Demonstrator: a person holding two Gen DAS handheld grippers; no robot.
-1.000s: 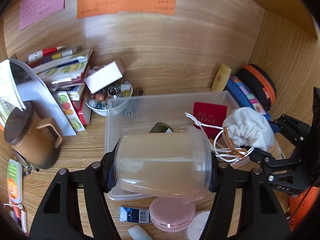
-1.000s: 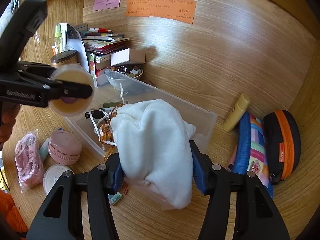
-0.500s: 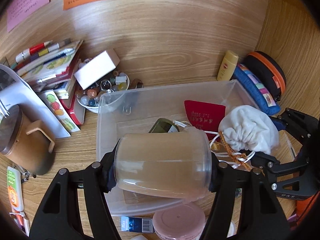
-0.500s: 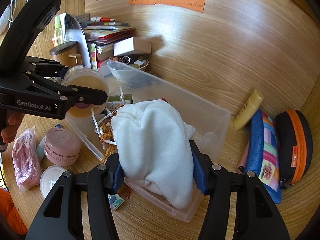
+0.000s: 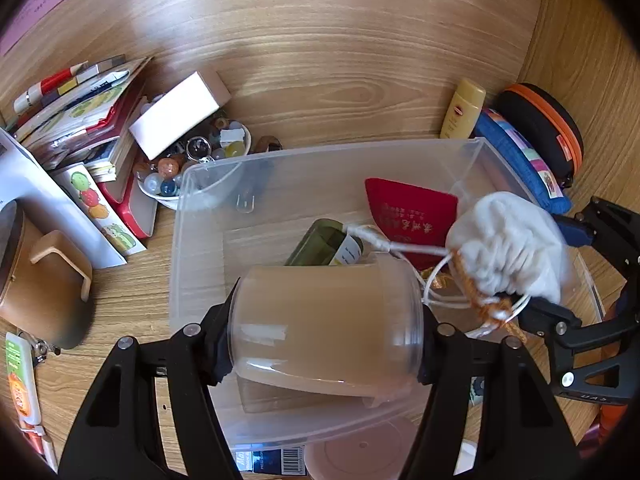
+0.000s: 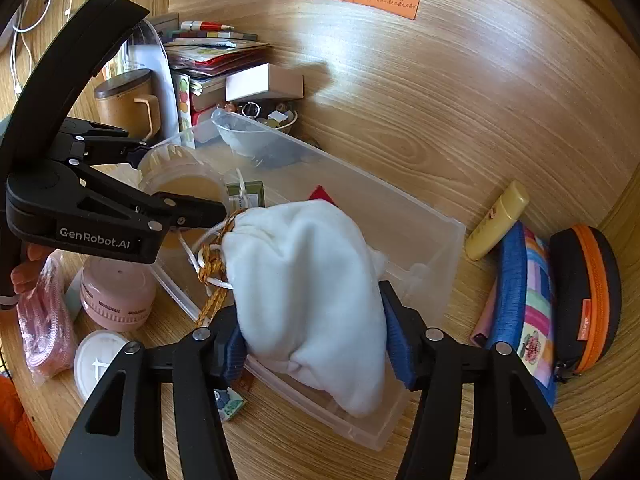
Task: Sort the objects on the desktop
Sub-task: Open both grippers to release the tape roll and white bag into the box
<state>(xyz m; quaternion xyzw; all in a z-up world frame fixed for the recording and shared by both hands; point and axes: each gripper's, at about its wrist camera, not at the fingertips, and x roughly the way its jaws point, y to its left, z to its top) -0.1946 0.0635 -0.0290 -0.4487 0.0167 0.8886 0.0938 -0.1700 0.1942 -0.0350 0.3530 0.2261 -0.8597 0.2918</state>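
My left gripper is shut on a translucent beige jar held sideways over the clear plastic bin; it also shows in the right wrist view. My right gripper is shut on a white drawstring pouch over the bin's right end; the pouch shows in the left wrist view. Inside the bin lie a red pouch and an olive-green bottle.
Left of the bin stand a brown mug, books, a white box and a bowl of marbles. Right: yellow tube, striped blue case, black-orange case. Near front: pink jar, white lid, pink bag.
Both grippers have moved forward and down over the bin with their loads. The jar now hangs lower inside the bin's near end.
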